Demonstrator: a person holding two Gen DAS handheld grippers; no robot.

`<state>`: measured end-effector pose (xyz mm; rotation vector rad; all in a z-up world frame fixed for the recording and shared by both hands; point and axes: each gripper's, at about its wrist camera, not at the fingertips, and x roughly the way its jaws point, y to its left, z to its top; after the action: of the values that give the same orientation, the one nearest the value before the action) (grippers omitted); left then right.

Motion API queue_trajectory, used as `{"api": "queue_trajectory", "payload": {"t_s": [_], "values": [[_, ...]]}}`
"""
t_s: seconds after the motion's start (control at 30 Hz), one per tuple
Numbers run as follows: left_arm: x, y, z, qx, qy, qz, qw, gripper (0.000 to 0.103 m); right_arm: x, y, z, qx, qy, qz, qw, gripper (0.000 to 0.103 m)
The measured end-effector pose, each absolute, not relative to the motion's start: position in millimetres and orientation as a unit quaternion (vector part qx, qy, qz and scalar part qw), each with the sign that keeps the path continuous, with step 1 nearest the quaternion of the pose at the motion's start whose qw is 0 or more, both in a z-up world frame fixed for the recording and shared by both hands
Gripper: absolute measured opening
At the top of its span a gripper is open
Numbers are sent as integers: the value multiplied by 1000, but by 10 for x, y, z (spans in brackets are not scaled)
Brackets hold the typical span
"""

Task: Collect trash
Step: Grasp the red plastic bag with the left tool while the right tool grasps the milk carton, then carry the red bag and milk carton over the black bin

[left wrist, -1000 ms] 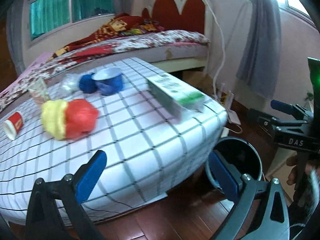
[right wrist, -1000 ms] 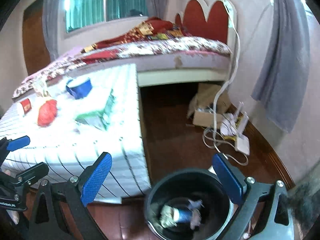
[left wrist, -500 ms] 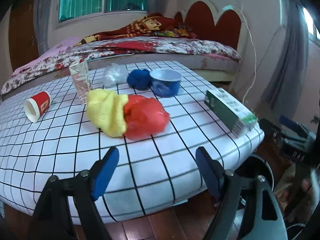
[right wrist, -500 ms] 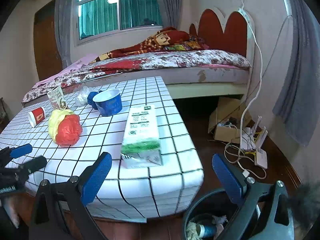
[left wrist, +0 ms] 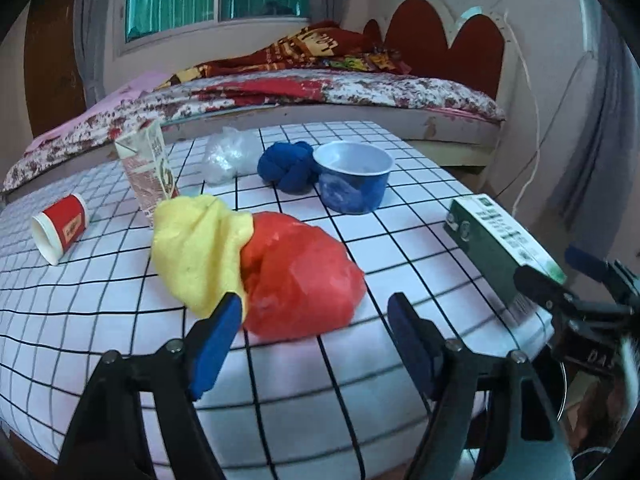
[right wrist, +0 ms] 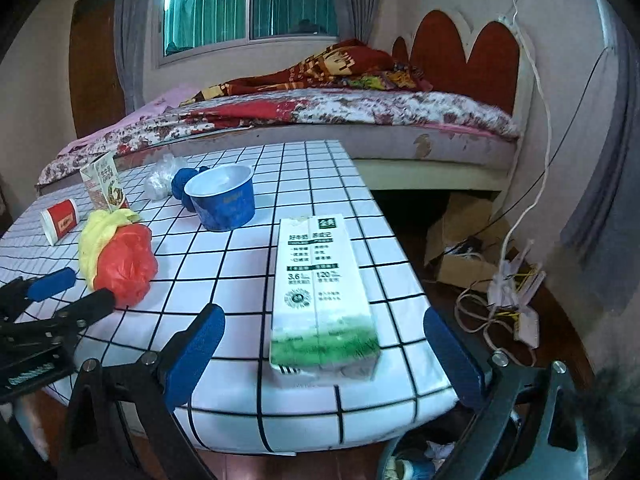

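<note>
Moved: both grippers had come up from the floor and bin toward the checked table (left wrist: 120, 312) since a second before.
Left gripper (left wrist: 316, 320): jaws apart, nearer than before, just short of the red bag (left wrist: 300, 276) and yellow bag (left wrist: 196, 248), which touched each other.
Right gripper (right wrist: 324, 344): jaws apart, now either side of the green-and-white carton (right wrist: 320, 296) lying flat near the table's edge, not gripping it.
Bin (right wrist: 404, 464): only its rim and some trash showed, low in the right view.
Unmoved: red cup (left wrist: 60, 228) on its side, upright carton (left wrist: 148, 172), blue bowl (left wrist: 352, 180), blue cloth (left wrist: 288, 168), clear bag (left wrist: 228, 152).
</note>
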<state>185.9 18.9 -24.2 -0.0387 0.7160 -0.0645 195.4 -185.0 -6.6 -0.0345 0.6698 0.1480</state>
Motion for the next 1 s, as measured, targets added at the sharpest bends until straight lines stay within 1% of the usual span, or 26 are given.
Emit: {"api": "queue_trajectory", "payload": {"t_s": [0.13,0.17,0.23,0.27,0.3,0.33,0.37,0.4,0.43,0.5,0.6,0.7,1.0], "values": [[2060,188,-298,-22,368,-27,929,69,2065,-1847,-144,-7,346,86,934,88],[2105,187,-314,-21,370,-27,928,68,2084,-1846,-151,-6,346,89,934,84],[2154,173,-346,-16,377,-26,926,65,2124,-1845,-170,-7,349,90,933,82],[2168,166,-355,-16,380,-28,924,60,2153,-1856,-183,-5,353,91,931,79],[2187,159,-369,-15,383,-32,923,56,2178,-1869,-192,-1,356,94,930,73],[2193,149,-380,-13,384,-35,923,53,2195,-1869,-195,0,357,94,929,71],[2197,140,-395,-9,385,-39,922,47,2210,-1873,-203,1,359,95,929,68],[2194,138,-404,-8,385,-44,922,43,2225,-1870,-211,1,361,97,928,63],[2188,132,-407,-7,385,-50,922,41,2234,-1866,-224,1,364,101,926,59],[2140,113,-401,-2,380,-67,923,33,2231,-1856,-221,-6,364,102,926,59],[2058,99,-362,-1,371,-90,924,24,2213,-1853,-219,-12,365,107,925,57],[1962,85,-300,-3,358,-110,927,22,2164,-1821,-192,-27,359,106,927,57],[1707,26,-161,-3,336,-126,933,21,1971,-1902,-45,-40,329,101,938,57]]}}
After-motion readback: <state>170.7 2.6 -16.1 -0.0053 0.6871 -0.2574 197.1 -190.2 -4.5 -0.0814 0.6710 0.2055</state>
